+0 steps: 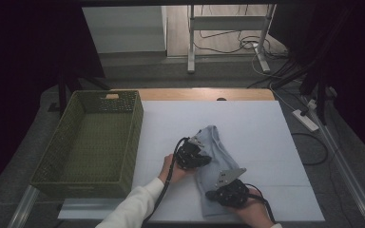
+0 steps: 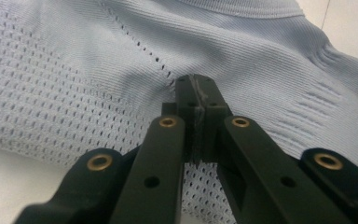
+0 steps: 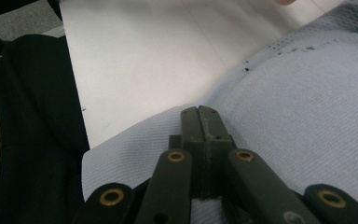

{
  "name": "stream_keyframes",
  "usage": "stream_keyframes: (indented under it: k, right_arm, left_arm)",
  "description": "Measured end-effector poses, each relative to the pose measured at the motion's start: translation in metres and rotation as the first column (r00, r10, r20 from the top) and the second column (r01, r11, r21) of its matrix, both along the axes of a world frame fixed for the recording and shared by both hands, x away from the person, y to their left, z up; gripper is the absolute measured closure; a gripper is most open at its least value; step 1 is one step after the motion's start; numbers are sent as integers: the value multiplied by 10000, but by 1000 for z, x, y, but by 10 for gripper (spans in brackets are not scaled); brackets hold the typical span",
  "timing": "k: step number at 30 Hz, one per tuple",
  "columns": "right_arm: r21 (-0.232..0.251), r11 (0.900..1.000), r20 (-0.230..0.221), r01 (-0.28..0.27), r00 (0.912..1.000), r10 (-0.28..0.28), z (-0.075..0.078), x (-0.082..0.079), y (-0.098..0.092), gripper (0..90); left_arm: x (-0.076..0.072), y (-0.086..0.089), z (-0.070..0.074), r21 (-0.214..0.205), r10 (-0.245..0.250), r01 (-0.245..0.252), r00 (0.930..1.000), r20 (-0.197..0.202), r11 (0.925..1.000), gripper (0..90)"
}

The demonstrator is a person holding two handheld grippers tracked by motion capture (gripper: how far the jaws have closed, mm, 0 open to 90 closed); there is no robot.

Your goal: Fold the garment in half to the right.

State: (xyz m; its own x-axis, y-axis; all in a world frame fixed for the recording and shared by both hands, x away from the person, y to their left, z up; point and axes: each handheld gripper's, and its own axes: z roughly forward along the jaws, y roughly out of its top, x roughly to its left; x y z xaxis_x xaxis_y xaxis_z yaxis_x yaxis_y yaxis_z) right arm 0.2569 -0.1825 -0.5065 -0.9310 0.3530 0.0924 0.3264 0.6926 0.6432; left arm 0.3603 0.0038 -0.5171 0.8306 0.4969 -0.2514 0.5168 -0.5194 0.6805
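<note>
A light blue knit garment (image 1: 213, 138) lies crumpled on the white table cover (image 1: 252, 123), near its front edge. My left gripper (image 1: 205, 159) rests on the garment's left side, held by a hand in a white sleeve. In the left gripper view its jaws (image 2: 198, 88) are shut, tips down on the mesh-patterned fabric (image 2: 65, 84). My right gripper (image 1: 211, 194) sits on the garment's lower part and points left. In the right gripper view its jaws (image 3: 199, 114) are shut, lying on the cloth (image 3: 307, 93) close to its edge. No cloth shows between either pair of jaws.
An empty green woven basket (image 1: 136, 137) stands at the table's left side, close to the left hand. Beyond the far wooden edge (image 1: 204, 94) are metal stand legs and cables on the floor. A power strip (image 1: 305, 119) lies on the floor at right.
</note>
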Motion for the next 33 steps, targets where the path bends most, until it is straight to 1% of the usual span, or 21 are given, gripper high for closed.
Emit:
stream_keyframes:
  k: [8, 10, 12, 16, 21, 25, 29, 31, 33]
  right_arm:
    - [68, 10000, -44, -36, 10000, 36, 0, 1, -1, 897]
    - [91, 10000, -65, -30, 10000, 30, 0, 2, -2, 897]
    - [85, 10000, -89, -13, 10000, 13, 0, 2, -2, 897]
    - [131, 9999, -108, 25, 9999, -24, 0, 2, -2, 897]
    - [261, 9996, -31, -46, 10000, 47, 2, 1, -2, 896]
    - [395, 9991, 278, -137, 9995, 126, 7, -2, -1, 896]
    - [974, 9952, 837, 16, 9964, -98, 20, -5, -2, 895]
    - [1253, 9921, 1079, 116, 9938, -252, 25, -6, -6, 886]
    - [1383, 9899, 1191, 297, 9918, -464, 29, -6, -11, 852]
  left_arm:
    - [2, 0, -3, -96, -11, 10, 9999, -109, 10000, 893]
    - [1, 0, -2, -71, 14, -15, 10000, -71, 10000, 893]
    - [0, 0, 1, -19, 31, -31, 10000, 10, 10000, 892]
    - [-3, 4, 7, -95, 91, -89, 9997, 214, 9999, 891]
    - [-10, 13, 20, -296, 342, -322, 9971, 687, 9990, 875]
    - [-14, 22, 27, -473, 469, -429, 9952, 863, 9980, 855]
    - [-21, 31, 32, -638, 614, -549, 9927, 1042, 9964, 793]
    - [-24, 35, 34, -729, 670, -593, 9919, 1079, 9956, 737]
    - [-28, 39, 36, -718, 725, -642, 9902, 1196, 9954, 661]
